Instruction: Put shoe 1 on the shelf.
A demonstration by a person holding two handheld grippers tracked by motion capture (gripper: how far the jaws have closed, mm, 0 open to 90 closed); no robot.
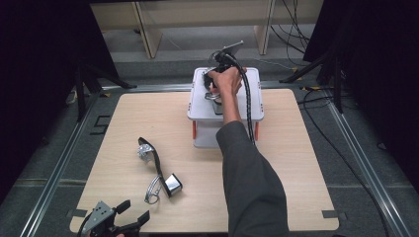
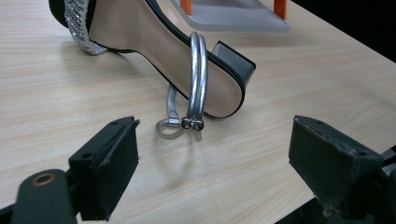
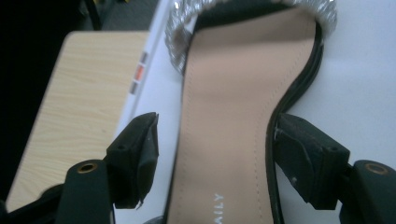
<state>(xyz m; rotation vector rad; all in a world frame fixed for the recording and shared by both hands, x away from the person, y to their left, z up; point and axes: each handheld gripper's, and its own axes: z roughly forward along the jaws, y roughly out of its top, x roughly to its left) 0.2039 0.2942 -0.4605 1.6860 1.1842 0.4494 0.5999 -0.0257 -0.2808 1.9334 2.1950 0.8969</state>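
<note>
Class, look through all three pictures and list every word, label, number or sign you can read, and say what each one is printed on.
"AILY" – grey letters on the tan insole of the sandal lying on the white stand, between the right gripper's jaws; the picture's bottom edge cuts the word, so more letters may come before it.
Coloured patches on the stand's side – too blurred to read.
The other sandal on the table shows no print.
</note>
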